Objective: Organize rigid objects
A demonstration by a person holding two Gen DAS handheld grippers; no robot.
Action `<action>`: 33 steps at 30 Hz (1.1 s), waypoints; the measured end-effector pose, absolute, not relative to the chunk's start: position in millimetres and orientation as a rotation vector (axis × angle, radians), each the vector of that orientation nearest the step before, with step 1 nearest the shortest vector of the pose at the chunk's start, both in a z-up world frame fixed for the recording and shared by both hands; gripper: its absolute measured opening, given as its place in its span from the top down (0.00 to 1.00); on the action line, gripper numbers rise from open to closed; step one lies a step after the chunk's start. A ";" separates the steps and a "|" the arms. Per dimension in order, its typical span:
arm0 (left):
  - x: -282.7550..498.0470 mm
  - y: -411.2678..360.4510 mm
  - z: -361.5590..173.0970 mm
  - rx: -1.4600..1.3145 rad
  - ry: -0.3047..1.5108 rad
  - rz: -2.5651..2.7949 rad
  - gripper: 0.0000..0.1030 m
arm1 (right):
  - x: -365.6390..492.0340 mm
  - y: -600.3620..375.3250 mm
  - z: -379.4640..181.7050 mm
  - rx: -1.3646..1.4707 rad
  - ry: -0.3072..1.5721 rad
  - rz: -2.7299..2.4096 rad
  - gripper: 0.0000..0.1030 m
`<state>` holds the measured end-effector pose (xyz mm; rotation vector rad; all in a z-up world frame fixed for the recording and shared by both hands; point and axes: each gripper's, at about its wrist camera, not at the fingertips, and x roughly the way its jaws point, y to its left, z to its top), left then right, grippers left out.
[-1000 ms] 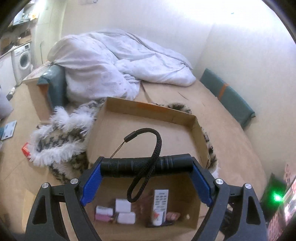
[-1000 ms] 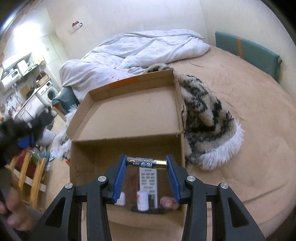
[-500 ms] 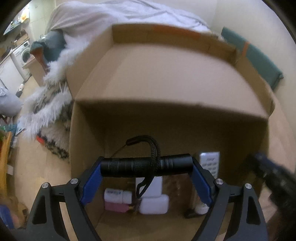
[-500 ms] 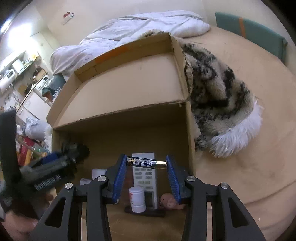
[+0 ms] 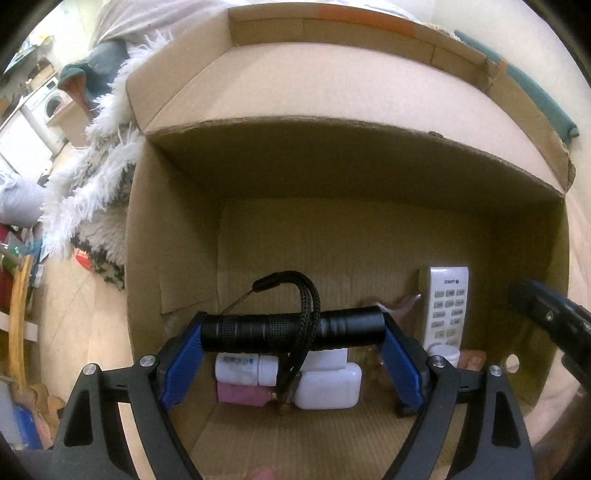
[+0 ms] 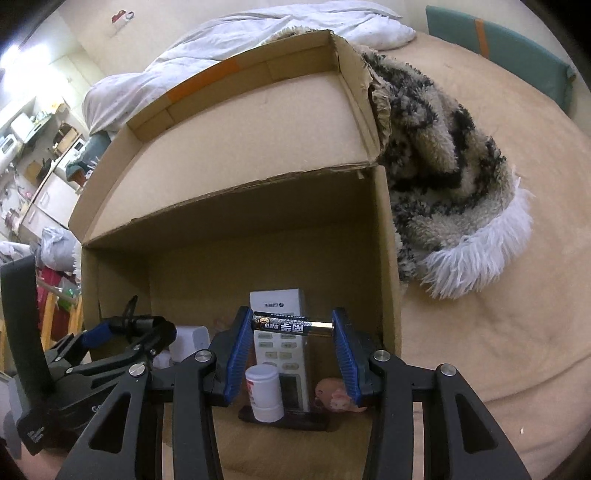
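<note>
My left gripper [image 5: 293,334] is shut on a black flashlight [image 5: 258,331], held crosswise by its ends, its wrist strap looping over it. It hangs inside an open cardboard box [image 5: 173,236]. My right gripper [image 6: 293,326] is shut on a black and gold battery [image 6: 291,325], also held end to end, over the box's right side. On the box floor lie a white remote [image 5: 447,306], a small white bottle [image 6: 263,391], a white case [image 5: 328,384], a pink block [image 5: 243,393] and a pink figure [image 6: 336,398]. The left gripper [image 6: 122,328] shows at the left of the right wrist view.
The box sits on a tan bed with its flap [image 6: 240,122] folded back. A furry black-and-white blanket [image 6: 443,177] lies against the box's right side, a white duvet [image 6: 258,29] behind. A wooden rack [image 5: 16,317] and a washing machine [image 5: 53,103] stand to the left.
Both grippers have sunk toward the box and now hang inside it. The left tipped down more steeply. Each keeps its hold.
</note>
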<state>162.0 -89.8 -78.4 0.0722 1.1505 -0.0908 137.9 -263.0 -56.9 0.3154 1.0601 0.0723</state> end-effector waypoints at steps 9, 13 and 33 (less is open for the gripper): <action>148.2 -88.7 -63.0 0.043 1.135 -0.122 0.01 | 137.9 -268.1 -55.2 0.349 1.039 0.070 0.55; 142.9 -79.3 -52.9 0.006 1.124 -0.118 0.01 | 130.6 -272.9 -47.2 0.371 1.013 0.094 0.45; 96.9 -18.6 3.0 -0.062 1.052 -0.019 0.01 | 77.1 -256.5 8.3 0.303 0.846 0.106 0.00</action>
